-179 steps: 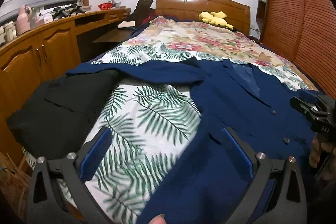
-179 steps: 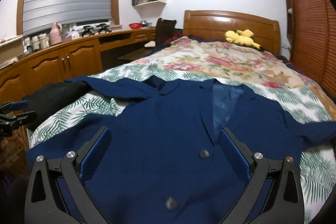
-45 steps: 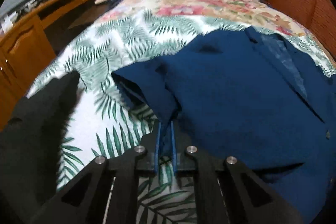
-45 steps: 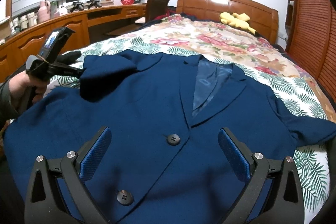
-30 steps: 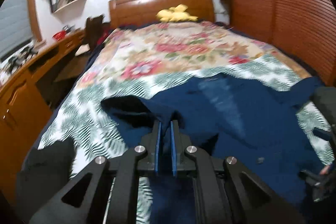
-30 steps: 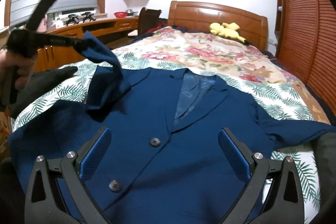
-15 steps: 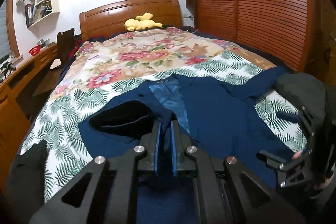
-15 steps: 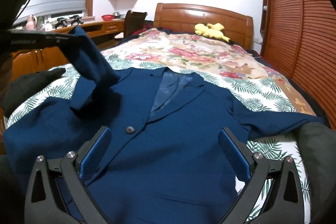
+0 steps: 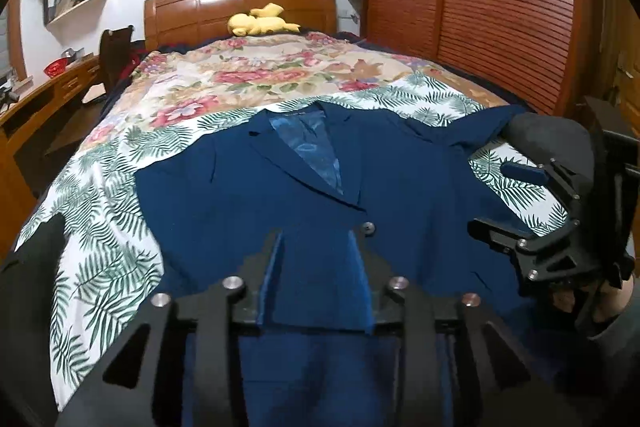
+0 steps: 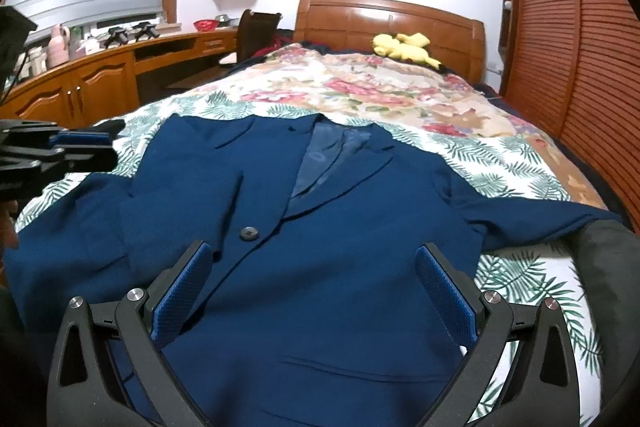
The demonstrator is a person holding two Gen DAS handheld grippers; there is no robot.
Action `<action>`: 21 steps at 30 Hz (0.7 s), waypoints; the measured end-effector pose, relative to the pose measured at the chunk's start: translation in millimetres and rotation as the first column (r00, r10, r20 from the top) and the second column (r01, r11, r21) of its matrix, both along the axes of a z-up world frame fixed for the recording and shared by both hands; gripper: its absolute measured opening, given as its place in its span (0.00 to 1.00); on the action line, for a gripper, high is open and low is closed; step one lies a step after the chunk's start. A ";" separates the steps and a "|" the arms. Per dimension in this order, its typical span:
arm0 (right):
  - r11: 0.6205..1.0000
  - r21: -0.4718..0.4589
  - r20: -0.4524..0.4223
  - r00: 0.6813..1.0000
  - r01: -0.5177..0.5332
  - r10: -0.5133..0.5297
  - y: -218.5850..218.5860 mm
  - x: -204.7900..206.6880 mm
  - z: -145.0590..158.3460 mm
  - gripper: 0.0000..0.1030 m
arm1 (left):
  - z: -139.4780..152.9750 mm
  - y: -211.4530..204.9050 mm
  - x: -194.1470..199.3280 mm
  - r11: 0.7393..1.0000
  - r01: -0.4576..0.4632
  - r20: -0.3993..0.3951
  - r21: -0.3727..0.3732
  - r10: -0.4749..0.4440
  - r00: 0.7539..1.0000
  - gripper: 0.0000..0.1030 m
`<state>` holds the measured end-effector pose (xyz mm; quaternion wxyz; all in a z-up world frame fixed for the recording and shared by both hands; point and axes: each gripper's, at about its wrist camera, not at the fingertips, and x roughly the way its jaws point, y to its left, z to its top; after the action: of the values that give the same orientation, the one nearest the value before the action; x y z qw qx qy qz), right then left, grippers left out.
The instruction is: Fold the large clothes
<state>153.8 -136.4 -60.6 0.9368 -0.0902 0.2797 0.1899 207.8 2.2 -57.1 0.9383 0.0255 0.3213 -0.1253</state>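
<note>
Blue-padded left tongs [image 9: 316, 275] are opening, a fold of the navy jacket [image 10: 320, 227] between the pads. Right tongs [image 10: 316, 299] stand wide apart above the jacket front, gripping nothing. Jacket lies face up on the leaf-print bed sheet [image 9: 100, 219].
</note>
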 end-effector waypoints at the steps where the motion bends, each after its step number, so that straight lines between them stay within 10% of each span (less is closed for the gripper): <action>1: 1.000 0.003 -0.005 1.000 -0.008 0.008 2.2 0.2 -1.0 1.00 | -0.1 5.1 -6.6 1.000 -0.010 0.009 -0.004 0.010 1.000 0.36; 21: 0.944 -0.020 -0.197 0.927 -0.330 0.320 130.0 6.7 -48.3 0.72 | -26.0 96.2 -61.5 0.980 -0.192 0.029 -0.043 0.193 0.981 0.37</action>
<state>160.6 -6.4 -109.0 0.8585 -0.1415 0.3542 0.3427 146.3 98.4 -83.1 0.9515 -0.0224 0.3042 -0.0400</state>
